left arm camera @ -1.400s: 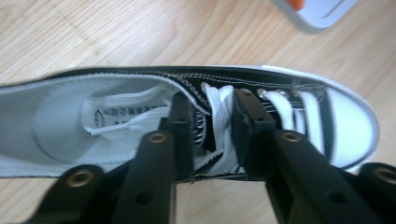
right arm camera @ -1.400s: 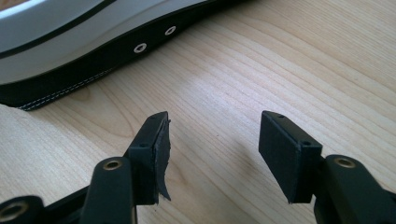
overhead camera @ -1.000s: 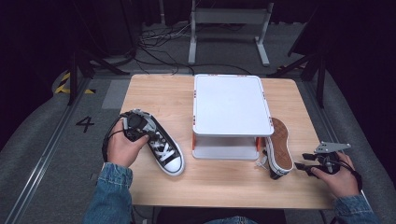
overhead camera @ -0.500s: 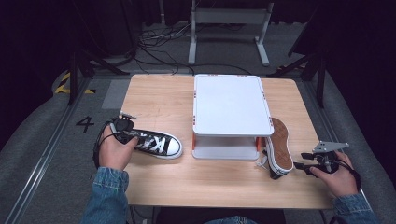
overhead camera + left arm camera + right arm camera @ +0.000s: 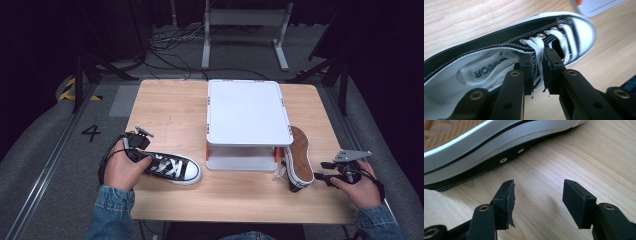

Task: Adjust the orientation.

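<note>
The left gripper (image 5: 537, 75) is clamped on the top edge of a black sneaker (image 5: 172, 168), right where the white laces (image 5: 537, 46) start; one pad is tucked inside the shoe's opening and the other is pressed against the outside of that edge. From the left gripper view the white toe cap (image 5: 581, 32) is seen ahead and off to the right of the jaws, and the white lining with printed lettering sits just to their left. The sneaker is laid upright on its sole on the wooden table (image 5: 170, 110), toe pointed toward a white two-level stand (image 5: 248, 112) further ahead of the gripper. The right gripper (image 5: 537, 197) is left released, jaws spread wide with nothing but bare table between them. Just ahead and to the left of those jaws a second sneaker (image 5: 479, 147) is tipped on its side, tan sole turned up, white sidewall and two small eyelets facing the gripper, near but not touched. In the high view that second sneaker is propped against the stand's right side, just left of the right gripper.
</note>
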`<state>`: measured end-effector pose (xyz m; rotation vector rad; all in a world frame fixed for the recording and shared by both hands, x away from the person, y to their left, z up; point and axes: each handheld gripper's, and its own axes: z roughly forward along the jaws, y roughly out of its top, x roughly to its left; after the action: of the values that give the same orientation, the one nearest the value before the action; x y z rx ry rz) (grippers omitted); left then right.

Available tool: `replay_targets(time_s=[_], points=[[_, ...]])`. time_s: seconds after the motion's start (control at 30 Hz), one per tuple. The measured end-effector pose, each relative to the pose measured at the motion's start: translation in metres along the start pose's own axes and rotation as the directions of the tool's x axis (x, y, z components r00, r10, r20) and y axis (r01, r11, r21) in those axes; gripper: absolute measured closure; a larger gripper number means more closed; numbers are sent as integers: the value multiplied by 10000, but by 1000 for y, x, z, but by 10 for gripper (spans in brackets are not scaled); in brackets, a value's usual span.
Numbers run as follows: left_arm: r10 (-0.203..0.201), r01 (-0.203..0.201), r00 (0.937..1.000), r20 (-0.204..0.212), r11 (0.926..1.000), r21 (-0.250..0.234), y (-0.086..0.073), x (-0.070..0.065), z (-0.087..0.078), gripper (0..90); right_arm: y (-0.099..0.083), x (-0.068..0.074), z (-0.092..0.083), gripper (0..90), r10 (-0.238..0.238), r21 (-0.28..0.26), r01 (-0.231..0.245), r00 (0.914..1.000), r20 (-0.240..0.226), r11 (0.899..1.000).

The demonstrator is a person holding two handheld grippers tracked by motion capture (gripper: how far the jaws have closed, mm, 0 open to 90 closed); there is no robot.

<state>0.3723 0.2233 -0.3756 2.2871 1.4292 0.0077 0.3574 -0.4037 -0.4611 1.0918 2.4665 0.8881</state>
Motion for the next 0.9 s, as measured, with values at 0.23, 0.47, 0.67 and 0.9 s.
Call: replay_targets(time_s=[0.23, 0.47, 0.67, 0.9], points=[[655, -668, 9976, -224, 9955, -676, -2, 9, -1, 582, 0, 1, 2, 441, -52, 22, 52, 10000, -41, 10000], [2943, -3192, 9392, -1771, 9383, -1335, 6, 5, -9, 352, 0, 2, 2, 438, -37, 29, 37, 10000, -50, 10000], [4001, -4086, 9072, -1304, 9115, -462, 12, 5, 11, 350, -2, 2, 1, 434, -37, -47, 37, 10000, -68, 10000], [3985, -4003, 9163, -402, 9143, -612, 15, 19, 32, 404, -6, 3, -2, 428, 1, -97, -2, 10000, -88, 10000]])
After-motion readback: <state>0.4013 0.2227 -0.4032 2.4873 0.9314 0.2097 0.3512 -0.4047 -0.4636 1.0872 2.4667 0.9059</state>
